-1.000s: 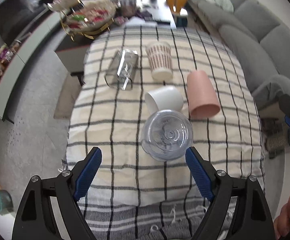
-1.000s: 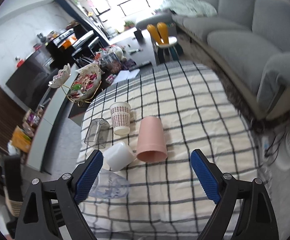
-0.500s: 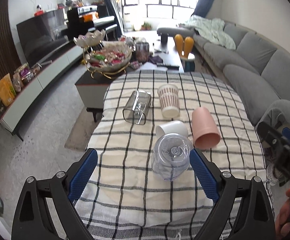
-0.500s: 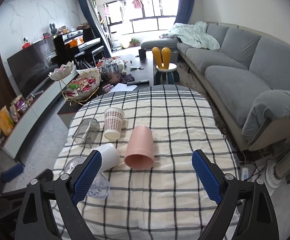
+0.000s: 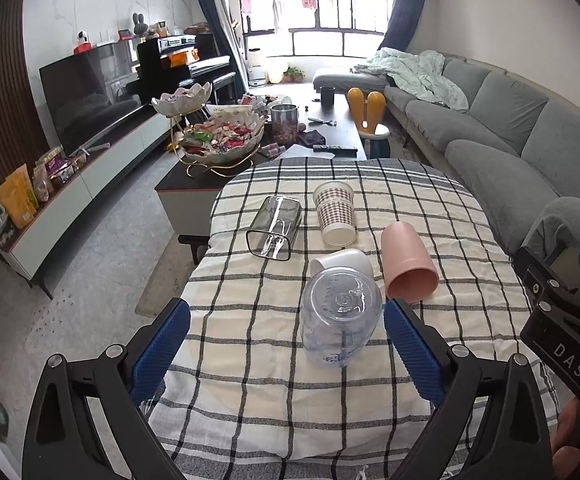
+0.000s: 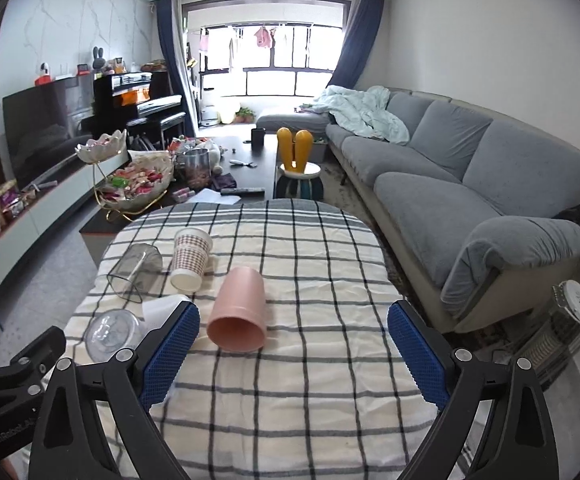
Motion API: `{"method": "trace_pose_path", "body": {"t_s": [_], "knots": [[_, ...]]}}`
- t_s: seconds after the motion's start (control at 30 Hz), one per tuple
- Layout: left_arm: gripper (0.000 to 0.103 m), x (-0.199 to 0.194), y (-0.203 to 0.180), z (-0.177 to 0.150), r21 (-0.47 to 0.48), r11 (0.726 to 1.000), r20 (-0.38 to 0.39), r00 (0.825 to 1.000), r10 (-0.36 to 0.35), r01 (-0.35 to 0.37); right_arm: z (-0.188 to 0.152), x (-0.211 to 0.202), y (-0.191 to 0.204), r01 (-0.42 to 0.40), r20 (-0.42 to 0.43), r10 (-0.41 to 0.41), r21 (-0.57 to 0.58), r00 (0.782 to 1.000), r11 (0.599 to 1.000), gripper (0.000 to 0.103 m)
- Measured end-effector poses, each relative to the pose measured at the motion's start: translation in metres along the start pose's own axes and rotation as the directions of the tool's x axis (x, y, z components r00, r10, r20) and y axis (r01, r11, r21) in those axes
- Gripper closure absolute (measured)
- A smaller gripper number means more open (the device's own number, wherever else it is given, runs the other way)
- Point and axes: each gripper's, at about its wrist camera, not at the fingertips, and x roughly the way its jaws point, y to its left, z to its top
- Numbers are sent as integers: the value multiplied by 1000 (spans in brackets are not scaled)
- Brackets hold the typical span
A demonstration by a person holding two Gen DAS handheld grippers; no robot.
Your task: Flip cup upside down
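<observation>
Several cups lie on a checked tablecloth (image 5: 249, 392). A clear plastic cup (image 5: 340, 316) stands upside down near the front; it also shows in the right wrist view (image 6: 109, 334). Behind it a white cup (image 5: 342, 261) lies on its side. A pink cup (image 5: 408, 268) lies on its side, mouth toward me, also in the right wrist view (image 6: 239, 316). A checked paper cup (image 5: 334, 213) and a clear square glass (image 5: 275, 227) lie further back. My left gripper (image 5: 285, 344) is open, empty, before the clear cup. My right gripper (image 6: 292, 354) is open, empty, just short of the pink cup.
A dark coffee table (image 5: 330, 128) with a snack bowl stand (image 5: 221, 136) and a jar stands beyond the table. A grey sofa (image 6: 470, 184) runs along the right. A yellow-eared stool (image 6: 298, 168) sits behind the table. A heater (image 6: 566, 328) stands on the right.
Both grippers have pulled back and tilted up from the table, so the room now shows. The clear cup stays upside down where it stood. Both grippers remain open.
</observation>
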Motion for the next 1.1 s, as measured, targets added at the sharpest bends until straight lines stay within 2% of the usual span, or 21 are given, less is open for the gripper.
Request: {"method": "trace_pose_path", "body": {"t_s": [1.1], "knots": [[1,2,2,-7,-9,1000,4,1000,-5,5,-2,-7,2,-6,20,6,-12,1000,1000,6]]}}
